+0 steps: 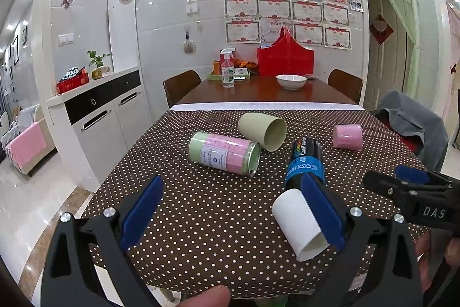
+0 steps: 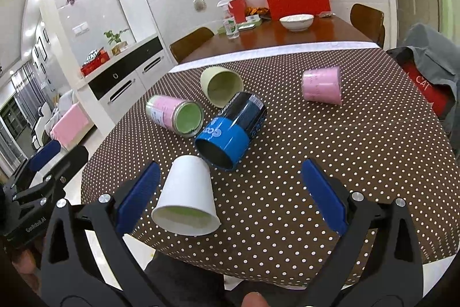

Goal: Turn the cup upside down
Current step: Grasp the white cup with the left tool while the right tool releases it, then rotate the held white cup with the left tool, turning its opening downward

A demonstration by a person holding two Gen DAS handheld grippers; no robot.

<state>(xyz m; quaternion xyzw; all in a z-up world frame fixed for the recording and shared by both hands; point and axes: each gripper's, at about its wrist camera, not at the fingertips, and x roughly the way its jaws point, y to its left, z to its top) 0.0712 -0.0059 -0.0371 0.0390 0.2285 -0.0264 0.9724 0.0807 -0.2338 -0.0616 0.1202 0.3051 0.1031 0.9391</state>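
You are holding the left gripper [image 1: 233,210] with its jaws spread wide, nothing between them; its right blue pad [image 1: 322,209] is overlapping the white paper cup [image 1: 296,223] in the lower right of the left wrist view, though contact cannot be judged. You are holding the right gripper [image 2: 230,196] equally released. In the right wrist view, the white paper cup [image 2: 187,200] is lying on its side in the lower centre, mouth toward the camera, just beside the left pad [image 2: 138,197] and well apart from the right one. Its base is sitting close to the blue-and-black can [image 2: 233,128], also lying on its side. Further up the dotted tablecloth [image 2: 330,163], the pale green cup [image 2: 221,85] and the pink-labelled jar [image 2: 175,115] are lying tipped over, while the pink cup [image 2: 322,87] is resting at the upper right.
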